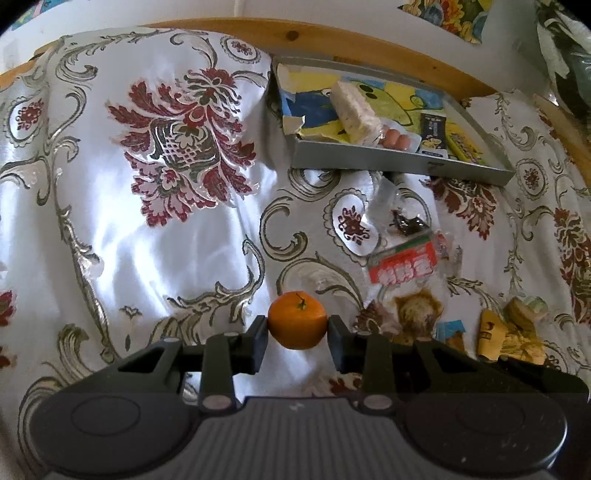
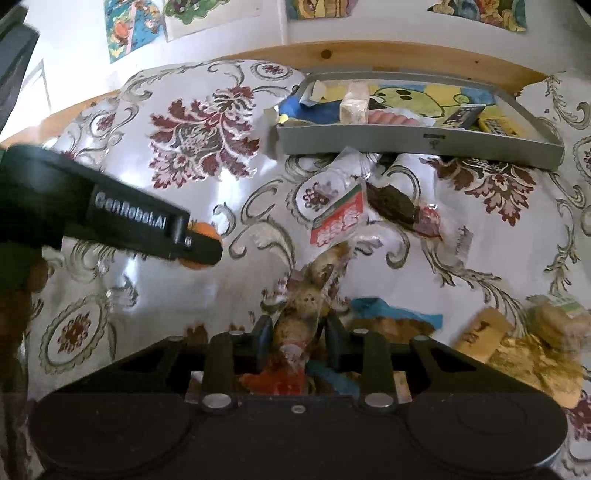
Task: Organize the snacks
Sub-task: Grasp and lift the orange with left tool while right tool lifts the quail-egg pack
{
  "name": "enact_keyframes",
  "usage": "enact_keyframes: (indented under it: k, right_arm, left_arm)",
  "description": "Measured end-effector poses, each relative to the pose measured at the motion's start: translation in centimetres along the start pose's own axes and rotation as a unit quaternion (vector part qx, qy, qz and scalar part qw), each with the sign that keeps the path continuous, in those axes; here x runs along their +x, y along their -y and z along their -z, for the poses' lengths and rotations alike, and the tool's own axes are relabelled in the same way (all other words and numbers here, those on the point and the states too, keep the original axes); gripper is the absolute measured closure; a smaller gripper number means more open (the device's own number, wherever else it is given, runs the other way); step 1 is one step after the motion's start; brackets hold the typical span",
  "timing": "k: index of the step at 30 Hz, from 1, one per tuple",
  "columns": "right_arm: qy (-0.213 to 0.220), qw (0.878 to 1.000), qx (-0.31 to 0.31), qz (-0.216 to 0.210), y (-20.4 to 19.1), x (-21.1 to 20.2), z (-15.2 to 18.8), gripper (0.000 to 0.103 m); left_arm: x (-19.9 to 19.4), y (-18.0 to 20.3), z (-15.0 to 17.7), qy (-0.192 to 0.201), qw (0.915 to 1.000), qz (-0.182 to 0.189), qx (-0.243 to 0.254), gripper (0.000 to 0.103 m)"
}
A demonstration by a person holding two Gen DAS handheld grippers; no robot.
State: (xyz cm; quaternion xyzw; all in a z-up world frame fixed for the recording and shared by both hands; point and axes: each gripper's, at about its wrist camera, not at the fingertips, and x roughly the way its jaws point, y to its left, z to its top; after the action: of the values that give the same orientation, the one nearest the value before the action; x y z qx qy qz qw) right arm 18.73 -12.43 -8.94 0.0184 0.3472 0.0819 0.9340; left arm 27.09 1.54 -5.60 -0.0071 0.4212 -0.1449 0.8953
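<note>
A: Left gripper (image 1: 297,329)?
B: Pinching the tangerine (image 1: 297,319), one finger pad each side, fruit w/ stem up, just clear of the floral cloth (image 1: 122,243).

A: Seen from the other cam too?
B: Yes. Right wrist view shows it side-on, left of the right fingers; only bits of orange peek out around the near finger.

A: Right gripper (image 2: 298,341)?
B: Fingers closed in on a clear-wrapped brownish snack (image 2: 306,306). Wrapper runs up and ahead btwn the fingers. Looks pinched, but it's blurry.

A: Where's the gray tray (image 1: 391,160)?
B: Well ahead of the left fingers, a bit to the right, against the wooden board (image 1: 295,35). Inside: a pale wrapped bar (image 1: 354,110), a pack of sausages (image 1: 397,139), a black sachet (image 1: 435,134), on a cartoon-printed liner.

A: Loose snacks?
B: Between tray and fingers, right of the tangerine: a clear bag w/ dark pieces (image 1: 406,221), then a red-and-white packet (image 1: 404,264) nearer. Far right of the left fingers: a yellow packet (image 1: 493,334) beside a small wrapped cake (image 1: 524,310). A blue-edged wrapper (image 2: 395,317) lies just right of the right fingers.
</note>
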Motion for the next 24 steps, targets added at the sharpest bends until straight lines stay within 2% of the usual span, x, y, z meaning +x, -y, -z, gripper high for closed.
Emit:
enact_keyframes:
  k: [5,18,24]
  right_arm:
    - [-0.013,1.0,-0.003,-0.001,0.0,-1.8,1.0,0.072]
    - [0.003,0.999,-0.038,0.022,0.3,-6.6,2.2,0.077]
    - [0.025,0.998,-0.056,0.031,0.3,-8.3,2.3,0.077]
  left_arm:
    - [-0.9,0.6,0.6,0.005,1.0,-0.004,0.004,0.065]
    - [-4.8,2.2,2.5,0.031,0.9993,-0.002,-0.022,0.065]
    - [-6.7,3.0,3.4,0.065,0.9974,-0.005,-0.031,0.065]
